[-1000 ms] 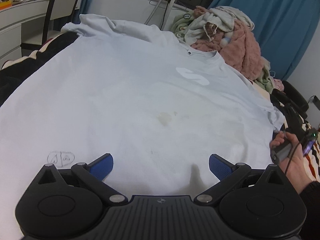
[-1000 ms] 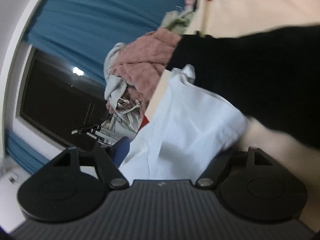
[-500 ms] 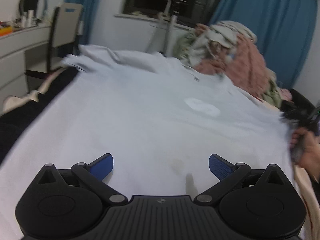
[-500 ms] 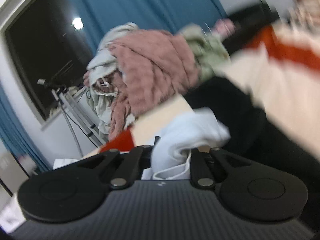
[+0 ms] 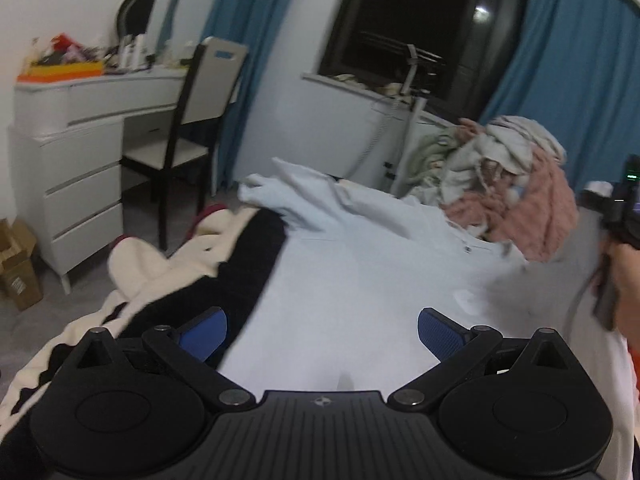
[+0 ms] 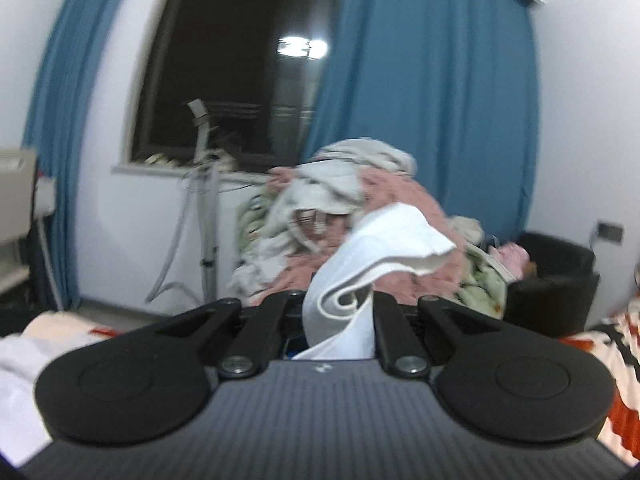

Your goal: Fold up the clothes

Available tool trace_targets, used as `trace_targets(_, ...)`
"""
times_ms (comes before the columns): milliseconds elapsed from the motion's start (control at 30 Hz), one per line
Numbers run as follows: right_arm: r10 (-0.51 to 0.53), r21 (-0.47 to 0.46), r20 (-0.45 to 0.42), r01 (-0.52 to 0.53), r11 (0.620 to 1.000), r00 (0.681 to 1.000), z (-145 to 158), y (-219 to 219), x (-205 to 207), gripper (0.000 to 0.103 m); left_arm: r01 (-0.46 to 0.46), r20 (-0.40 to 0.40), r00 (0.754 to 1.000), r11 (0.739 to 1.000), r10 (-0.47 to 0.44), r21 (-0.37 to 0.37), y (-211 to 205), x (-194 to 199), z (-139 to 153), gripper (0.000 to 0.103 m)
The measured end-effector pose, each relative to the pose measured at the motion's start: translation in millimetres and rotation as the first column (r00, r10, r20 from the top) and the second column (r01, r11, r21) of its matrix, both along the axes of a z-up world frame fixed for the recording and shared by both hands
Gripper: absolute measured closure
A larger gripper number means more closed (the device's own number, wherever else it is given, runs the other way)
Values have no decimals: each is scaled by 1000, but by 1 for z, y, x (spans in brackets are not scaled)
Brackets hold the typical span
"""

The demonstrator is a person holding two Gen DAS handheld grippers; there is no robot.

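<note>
Right fingers (image 6: 380, 320) clamped on one pale shirt (image 6: 360, 280) — left fingers (image 5: 440, 334) apart, empty

The right gripper (image 6: 334, 320) hides its own fingertips behind the bunched pale shirt (image 6: 360, 280) clamped there — the rest of that fold is cut off below its body. In the left wrist view, motion blur smears the shirt's right edge and the hand (image 5: 626, 280) — the frame's right border crops it.

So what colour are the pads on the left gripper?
Blue pads on the black left gripper, clearest in the left wrist view.
</note>
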State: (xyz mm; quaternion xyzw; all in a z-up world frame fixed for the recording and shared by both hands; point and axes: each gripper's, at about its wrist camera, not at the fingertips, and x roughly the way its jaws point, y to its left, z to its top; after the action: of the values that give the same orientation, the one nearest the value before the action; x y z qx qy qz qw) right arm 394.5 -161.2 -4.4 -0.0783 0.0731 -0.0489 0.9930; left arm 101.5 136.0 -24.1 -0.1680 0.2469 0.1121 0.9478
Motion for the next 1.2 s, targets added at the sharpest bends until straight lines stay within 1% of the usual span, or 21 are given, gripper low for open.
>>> trace_targets(100,44,-80,-72,-50,996,996,-29,63,20,95,-15,-10,1000,1000,16,20,14,2,-8,0)
trace_targets(200,80,-145,-135,-99,984,988,-64,113,37,95,-29,-51,998,999,30,19,24,12,-25,0)
trace_targets(267,106,-103,-166,-124,987,980,-71,116,40,95,-32,-77,996,999,33,8,29,21,-36,0)
trace_targets(400,162,0,-221,-166,986,962,-81,115,47,93,-27,-100,995,1000,27,-2,34,34,-52,0)
trace_targets(433,177,26,-234,-175,984,956,-84,115,49,87,-27,-106,994,1000,26,0,34,37,-55,0)
trace_targets(467,192,52,-247,-184,981,950,-86,115,50,62,-21,-107,994,1000,22,5,32,38,-56,0)
trace_targets(500,207,78,-259,-193,978,944,-89,115,52,45,-15,-106,994,1000,16,11,29,38,-56,0)
trace_targets(533,222,105,-270,-201,974,937,-91,114,53,21,-9,-106,994,1000,10,17,27,38,-57,0)
trace_targets(567,238,131,-281,-208,969,930,-94,114,55,19,-2,-105,994,1000,5,23,24,38,-57,0)
trace_targets(600,270,184,-270,-226,957,924,-89,111,52,19,4,-105,994,1000,-1,28,22,38,-57,0)
trace_targets(700,322,272,-224,-258,927,920,-65,100,25,19,22,-103,994,999,-18,46,15,37,-57,0)
trace_targets(833,352,286,-169,-296,911,921,-29,81,-34,19,44,-79,996,996,-38,74,4,24,-48,0)
trace_targets(967,362,338,-134,-301,892,922,2,46,-111,19,93,-64,994,992,-88,88,-13,9,-35,0)
trace_targets(1033,362,347,-119,-303,888,925,11,27,-151,19,111,-48,993,987,-106,114,-24,-5,-23,1)
trace_targets(1133,334,323,-85,-291,900,939,24,0,-214,19,138,6,990,977,-141,160,-43,-30,-5,0)
trace_targets(1200,319,327,-62,-282,902,946,26,-18,-256,19,161,22,986,972,-167,170,-54,-44,3,0)
